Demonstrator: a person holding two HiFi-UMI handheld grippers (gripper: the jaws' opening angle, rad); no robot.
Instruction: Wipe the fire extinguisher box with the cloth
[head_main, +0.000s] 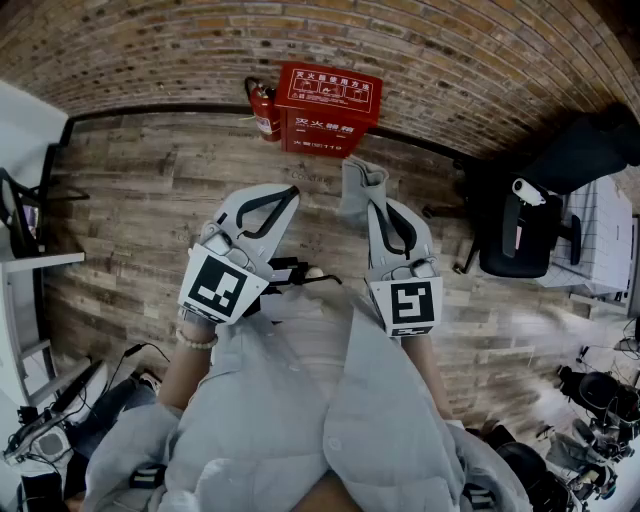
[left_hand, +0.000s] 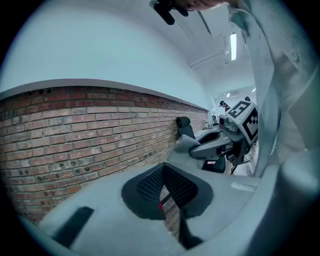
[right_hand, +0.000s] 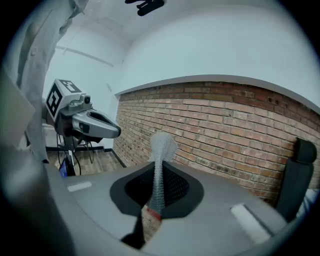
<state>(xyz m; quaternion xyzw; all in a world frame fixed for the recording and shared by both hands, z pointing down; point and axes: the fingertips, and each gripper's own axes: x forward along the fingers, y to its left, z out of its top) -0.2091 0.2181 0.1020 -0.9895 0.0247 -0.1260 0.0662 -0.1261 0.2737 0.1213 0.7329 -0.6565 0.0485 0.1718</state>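
The red fire extinguisher box (head_main: 328, 108) stands on the wooden floor against the brick wall, with a red extinguisher (head_main: 264, 108) at its left side. My right gripper (head_main: 376, 206) is shut on a grey cloth (head_main: 358, 188), held in the air short of the box. In the right gripper view the cloth (right_hand: 160, 160) sticks up from between the closed jaws of the right gripper (right_hand: 159, 172). My left gripper (head_main: 291, 191) hovers beside it, shut on nothing, and in its own view the left gripper (left_hand: 163, 172) points along the wall. The box is hidden in both gripper views.
A black office chair (head_main: 520, 235) stands to the right near the wall. A white desk (head_main: 25, 190) sits at the left, with cables and gear on the floor at bottom left and bottom right. The brick wall (head_main: 450, 60) runs behind the box.
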